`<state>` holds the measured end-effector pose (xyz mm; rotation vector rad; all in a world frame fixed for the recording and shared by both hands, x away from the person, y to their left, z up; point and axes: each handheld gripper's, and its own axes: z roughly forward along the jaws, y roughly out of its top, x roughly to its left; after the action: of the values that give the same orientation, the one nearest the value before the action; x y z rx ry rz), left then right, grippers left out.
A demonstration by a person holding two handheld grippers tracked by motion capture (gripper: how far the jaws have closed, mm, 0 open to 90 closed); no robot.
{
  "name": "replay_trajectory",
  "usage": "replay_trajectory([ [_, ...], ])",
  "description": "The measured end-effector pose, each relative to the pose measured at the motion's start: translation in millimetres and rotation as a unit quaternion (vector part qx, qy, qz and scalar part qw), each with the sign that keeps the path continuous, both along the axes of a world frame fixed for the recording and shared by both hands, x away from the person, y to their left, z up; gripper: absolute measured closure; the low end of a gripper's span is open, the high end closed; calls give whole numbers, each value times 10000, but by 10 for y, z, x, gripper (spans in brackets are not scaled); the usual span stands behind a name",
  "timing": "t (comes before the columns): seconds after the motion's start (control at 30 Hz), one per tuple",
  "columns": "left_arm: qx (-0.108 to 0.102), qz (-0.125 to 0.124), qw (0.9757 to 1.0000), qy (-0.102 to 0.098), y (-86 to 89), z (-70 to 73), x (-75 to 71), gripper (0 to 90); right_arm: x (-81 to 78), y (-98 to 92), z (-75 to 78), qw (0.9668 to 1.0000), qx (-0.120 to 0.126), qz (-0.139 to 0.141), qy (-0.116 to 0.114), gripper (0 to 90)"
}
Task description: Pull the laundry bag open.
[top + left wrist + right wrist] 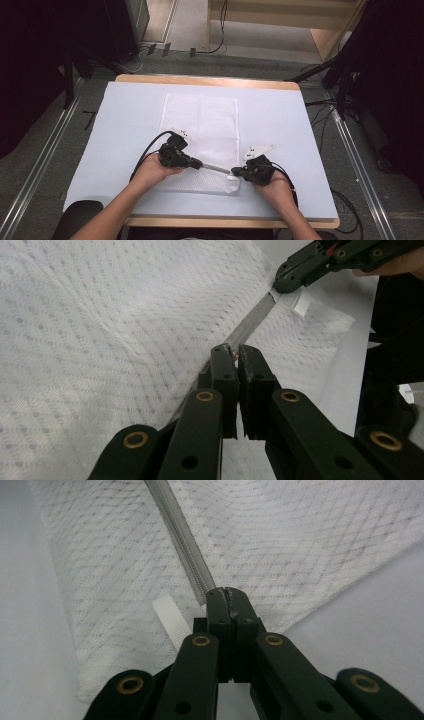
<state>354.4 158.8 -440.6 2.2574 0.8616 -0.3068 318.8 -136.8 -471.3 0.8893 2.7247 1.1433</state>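
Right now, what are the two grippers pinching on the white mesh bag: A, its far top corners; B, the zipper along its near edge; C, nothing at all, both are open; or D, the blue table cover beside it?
B: the left gripper is shut on the zipper part way along, and the right gripper clamps that zipper's end on the mesh bag.

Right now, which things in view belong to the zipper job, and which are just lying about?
In the job:
- white mesh bag
- its zipper
- left claw, shut at the zipper
- right claw, shut on the bag's zipper end

Lying about:
- pale blue table cover
- cables on the floor
- wooden furniture behind the table
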Motion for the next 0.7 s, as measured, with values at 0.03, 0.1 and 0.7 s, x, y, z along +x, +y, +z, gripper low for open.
replay_trajectory([
  [0.03,43,-29,10000,-26,20,9,4,881,-1,-2,-1,10000,-5,14,-25,900],
  [0.1,34,-2,10000,-8,57,23,7,881,-2,-2,-2,10000,-4,15,-35,900],
  [0.7,155,22,9999,48,204,49,-21,880,1,0,0,10000,-5,12,-4,900],
])
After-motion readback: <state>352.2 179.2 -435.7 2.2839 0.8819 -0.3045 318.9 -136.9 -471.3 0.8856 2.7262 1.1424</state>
